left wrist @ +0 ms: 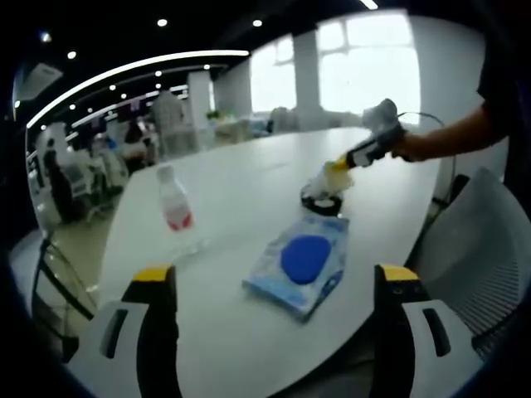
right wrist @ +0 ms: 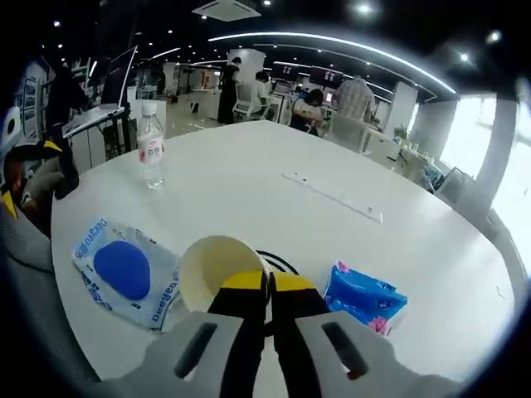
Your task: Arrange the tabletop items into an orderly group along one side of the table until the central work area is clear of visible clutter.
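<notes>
In the left gripper view, the left gripper (left wrist: 275,286) is hovering over the near edge of the large white oval table (left wrist: 249,191) with its two yellow-tipped jaws standing wide apart and nothing lying between them. Just beyond those jaws, a flat pale-blue plastic packet with a dark blue round patch (left wrist: 300,264) is lying on the tabletop, and to its left, a little farther off, a small clear plastic water bottle with a red label and white cap (left wrist: 174,208) is standing upright. Past the packet, the right gripper (left wrist: 338,166), held by a person's hand (left wrist: 406,146), is reaching in from the right and pinching the rim of a cream paper cup (left wrist: 325,180) that is sitting over a black ring-shaped object (left wrist: 323,204). In the right gripper view, the right gripper (right wrist: 268,282) is showing its jaws pressed nearly together, closing on the rim of the cream paper cup (right wrist: 217,267), whose open mouth is tilting toward the camera. The black ring (right wrist: 277,261) is peeking out just behind the cup. To the left of the cup the pale-blue packet (right wrist: 126,272) is resting, touching or almost touching it, while to the right a bright blue soft tissue pack with pink flower print (right wrist: 363,297) is lying just beside the jaws. Farther across the table the water bottle (right wrist: 151,150) is standing near the far-left edge.
</notes>
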Tool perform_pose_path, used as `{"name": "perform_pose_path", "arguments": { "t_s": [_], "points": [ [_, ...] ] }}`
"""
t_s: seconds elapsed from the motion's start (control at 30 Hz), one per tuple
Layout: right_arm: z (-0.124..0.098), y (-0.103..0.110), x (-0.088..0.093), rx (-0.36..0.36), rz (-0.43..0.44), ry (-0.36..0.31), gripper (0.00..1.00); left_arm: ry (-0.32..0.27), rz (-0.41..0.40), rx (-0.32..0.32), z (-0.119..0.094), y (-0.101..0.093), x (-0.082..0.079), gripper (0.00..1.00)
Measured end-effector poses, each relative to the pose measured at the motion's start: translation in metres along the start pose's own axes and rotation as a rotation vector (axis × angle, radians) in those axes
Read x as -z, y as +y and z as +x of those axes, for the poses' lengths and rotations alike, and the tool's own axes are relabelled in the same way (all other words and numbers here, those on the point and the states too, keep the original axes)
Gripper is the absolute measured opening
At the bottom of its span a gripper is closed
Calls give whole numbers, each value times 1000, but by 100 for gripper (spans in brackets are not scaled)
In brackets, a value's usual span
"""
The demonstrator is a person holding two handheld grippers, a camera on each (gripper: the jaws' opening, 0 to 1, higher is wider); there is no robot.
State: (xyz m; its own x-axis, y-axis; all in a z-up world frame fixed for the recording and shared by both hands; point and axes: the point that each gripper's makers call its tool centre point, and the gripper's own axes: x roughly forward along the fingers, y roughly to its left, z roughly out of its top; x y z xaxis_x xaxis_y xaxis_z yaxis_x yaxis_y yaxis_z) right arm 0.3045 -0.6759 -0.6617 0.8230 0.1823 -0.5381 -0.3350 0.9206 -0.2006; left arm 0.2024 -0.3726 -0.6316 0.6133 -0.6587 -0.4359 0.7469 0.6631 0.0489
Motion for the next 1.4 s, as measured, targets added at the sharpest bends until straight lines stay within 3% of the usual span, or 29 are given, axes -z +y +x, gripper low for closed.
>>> {"name": "perform_pose_path", "arguments": {
  "t_s": [0.43,0.77,1.23,1.4],
  "points": [
    [4,15,-25,-75,50,4,0,-12,-1,-8,0,2,-2,97],
    [7,26,-58,-126,38,-11,0,-8,7,-12,-1,3,-1,97],
    [25,39,-85,-180,12,14,0,-3,15,-13,-1,2,0,96],
    [34,51,-94,-221,39,23,0,-2,19,-16,-1,2,0,96]
  ]
}}
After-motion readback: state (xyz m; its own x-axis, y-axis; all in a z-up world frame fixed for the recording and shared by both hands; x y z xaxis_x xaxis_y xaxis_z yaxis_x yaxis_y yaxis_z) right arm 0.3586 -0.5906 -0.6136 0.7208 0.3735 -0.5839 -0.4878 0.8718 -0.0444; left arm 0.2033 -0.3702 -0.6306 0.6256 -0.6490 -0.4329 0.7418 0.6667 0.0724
